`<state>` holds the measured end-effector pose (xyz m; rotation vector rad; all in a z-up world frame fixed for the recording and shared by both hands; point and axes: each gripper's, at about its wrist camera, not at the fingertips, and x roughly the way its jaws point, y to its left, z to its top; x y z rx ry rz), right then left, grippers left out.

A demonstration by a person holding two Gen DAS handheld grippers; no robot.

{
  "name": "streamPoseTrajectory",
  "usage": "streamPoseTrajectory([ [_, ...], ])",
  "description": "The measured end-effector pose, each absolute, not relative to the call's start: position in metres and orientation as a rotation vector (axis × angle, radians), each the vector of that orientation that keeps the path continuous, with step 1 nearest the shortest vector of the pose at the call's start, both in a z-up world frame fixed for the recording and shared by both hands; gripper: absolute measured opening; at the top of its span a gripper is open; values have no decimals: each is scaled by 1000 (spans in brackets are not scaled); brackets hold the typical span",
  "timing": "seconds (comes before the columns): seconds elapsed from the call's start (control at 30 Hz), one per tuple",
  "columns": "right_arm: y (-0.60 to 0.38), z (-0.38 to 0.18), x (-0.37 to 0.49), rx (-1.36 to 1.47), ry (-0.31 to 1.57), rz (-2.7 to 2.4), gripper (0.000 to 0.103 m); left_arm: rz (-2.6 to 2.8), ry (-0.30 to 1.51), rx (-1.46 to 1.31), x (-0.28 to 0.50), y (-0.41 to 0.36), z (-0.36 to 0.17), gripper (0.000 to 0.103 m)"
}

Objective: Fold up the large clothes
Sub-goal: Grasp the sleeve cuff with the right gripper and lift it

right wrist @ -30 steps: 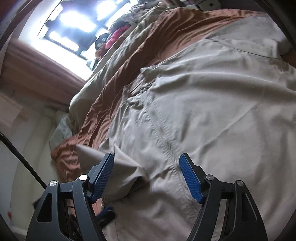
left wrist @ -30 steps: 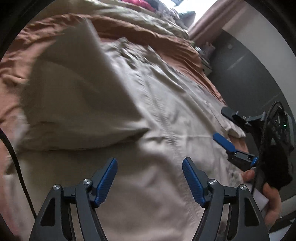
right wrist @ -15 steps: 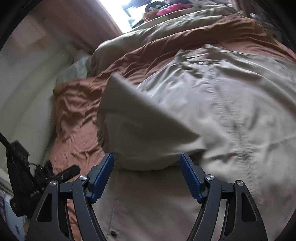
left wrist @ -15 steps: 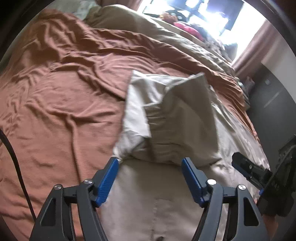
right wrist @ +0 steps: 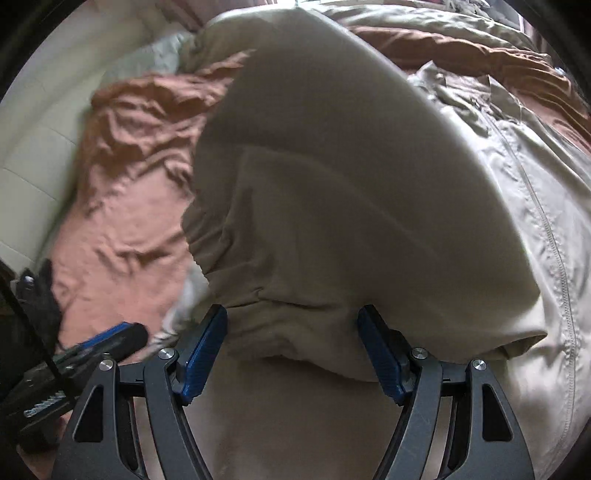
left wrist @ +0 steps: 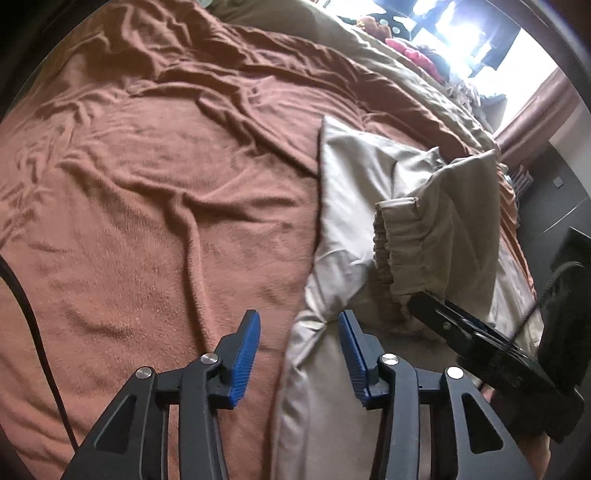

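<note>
A beige jacket (left wrist: pixel 436 229) lies spread on a bed covered by a rust-brown blanket (left wrist: pixel 155 192), toward the right side of the bed in the left wrist view. One sleeve with a gathered elastic cuff (left wrist: pixel 397 240) is folded over the jacket's body; a paler panel shows beneath it, and a zip runs down the garment at the right in the right wrist view.

The left tool (left wrist: pixel 299 354) hovers over the jacket's near left edge. Its blue pads have just been closing, and they stand apart with only the fabric edge and blanket below, nothing pinched.

The right tool (right wrist: pixel 291 347) stands wide apart at the near end of the folded sleeve (right wrist: pixel 332 206), its pads beside the cloth; whether they press it I cannot tell.

Beyond the blanket lie an olive duvet (left wrist: pixel 332 33) and a bright window (left wrist: pixel 480 40).
</note>
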<state>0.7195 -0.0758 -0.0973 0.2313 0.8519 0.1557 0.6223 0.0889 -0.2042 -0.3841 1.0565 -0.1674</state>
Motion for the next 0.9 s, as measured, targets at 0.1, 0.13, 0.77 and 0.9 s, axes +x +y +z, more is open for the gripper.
streamPoseTrajectory([
  [0.1, -66, -104, 729, 173, 866, 139, 72, -166, 1069, -392, 624, 91, -214, 42],
  [0.13, -63, -106, 731, 141, 865, 132, 72, -165, 1073, -396, 624, 92, -216, 40],
  [0.77, -200, -71, 673, 542, 670, 108, 12, -152, 1079, -303, 627, 64, -201, 40],
  [0.9, -250, -71, 650, 676, 604, 55, 15, -144, 1084, -262, 632, 55, -201, 40],
])
